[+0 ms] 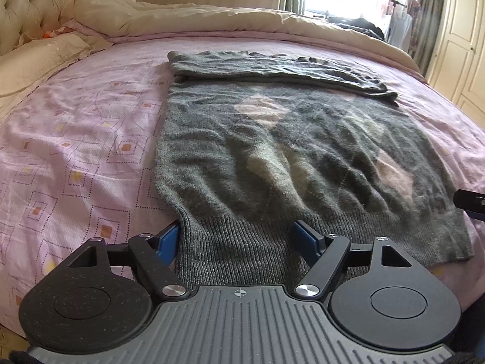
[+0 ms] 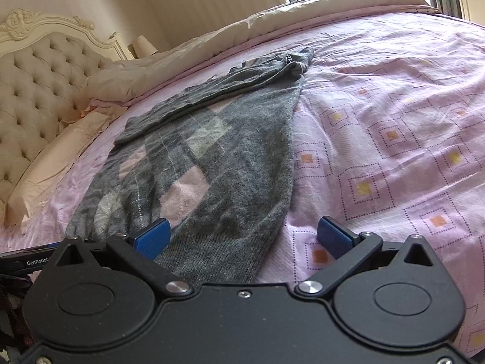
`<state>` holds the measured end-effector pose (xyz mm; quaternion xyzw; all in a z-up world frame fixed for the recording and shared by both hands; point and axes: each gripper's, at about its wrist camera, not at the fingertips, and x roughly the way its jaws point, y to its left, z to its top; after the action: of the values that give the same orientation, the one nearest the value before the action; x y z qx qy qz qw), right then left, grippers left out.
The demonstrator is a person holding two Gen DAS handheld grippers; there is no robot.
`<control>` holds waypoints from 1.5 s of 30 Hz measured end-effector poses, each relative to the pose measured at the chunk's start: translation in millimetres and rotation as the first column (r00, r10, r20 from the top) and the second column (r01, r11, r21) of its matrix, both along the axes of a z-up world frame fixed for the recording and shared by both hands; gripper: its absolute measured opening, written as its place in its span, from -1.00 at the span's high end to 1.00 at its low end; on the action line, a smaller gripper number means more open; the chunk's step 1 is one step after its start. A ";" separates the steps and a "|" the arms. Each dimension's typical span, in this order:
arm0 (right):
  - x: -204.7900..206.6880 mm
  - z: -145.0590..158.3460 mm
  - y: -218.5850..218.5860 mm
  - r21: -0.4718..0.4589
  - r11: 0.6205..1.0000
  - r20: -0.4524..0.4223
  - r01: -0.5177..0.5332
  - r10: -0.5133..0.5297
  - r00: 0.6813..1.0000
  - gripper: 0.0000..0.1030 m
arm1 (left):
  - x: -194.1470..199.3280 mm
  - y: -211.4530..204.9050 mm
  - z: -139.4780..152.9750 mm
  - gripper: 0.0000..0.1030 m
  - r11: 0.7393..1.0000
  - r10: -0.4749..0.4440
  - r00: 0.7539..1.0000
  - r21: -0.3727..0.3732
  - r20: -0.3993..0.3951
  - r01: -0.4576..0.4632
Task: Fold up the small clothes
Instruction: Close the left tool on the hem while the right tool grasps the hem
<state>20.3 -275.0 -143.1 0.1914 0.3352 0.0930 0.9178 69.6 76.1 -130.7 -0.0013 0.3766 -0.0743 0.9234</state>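
"GenRobot" in white on left gripper (image 2: pixel 39 262) body, partly cut off

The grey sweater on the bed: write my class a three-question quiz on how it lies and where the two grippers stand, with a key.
1. True or false: the sleeves lie folded across the top of the sweater.
2. Which part of the sweater lies between the left gripper's pads? A) collar B) ribbed hem C) sleeve cuff
3. Name the pattern on the bedsheet.

Key
1. True: the folded sleeves cross the far end.
2. B: the ribbed hem, near its left corner; the right gripper straddles the opposite hem corner, and neither gripper's pads press the cloth.
3. Pink with dotted squares holding orange and yellow centres.
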 end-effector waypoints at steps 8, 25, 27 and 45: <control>-0.2 0.2 1.4 0.056 0.998 -0.006 -0.021 0.021 1.000 -0.73 | -0.5 7.0 2.3 0.18 1.000 0.013 1.000 -0.021 0.013 -0.013; -6.1 -12.8 1.9 0.140 0.989 -0.066 -0.044 0.053 0.996 0.66 | -6.5 23.4 2.2 0.60 0.993 0.036 0.999 -0.112 0.002 -0.036; -6.1 -12.0 3.2 0.146 0.988 -0.062 -0.049 0.059 0.996 0.50 | -7.6 25.0 2.2 0.59 0.992 0.044 0.999 -0.117 0.000 -0.044; -7.7 6.2 19.6 0.070 0.990 -0.017 -0.124 0.126 0.992 0.77 | -14.4 48.2 0.3 0.92 0.968 0.059 0.998 -0.243 -0.019 -0.062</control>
<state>12.5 -255.5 -136.8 0.2027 0.3529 0.1598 0.8994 55.2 124.3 -130.4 -0.1266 0.3697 -0.0918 0.9159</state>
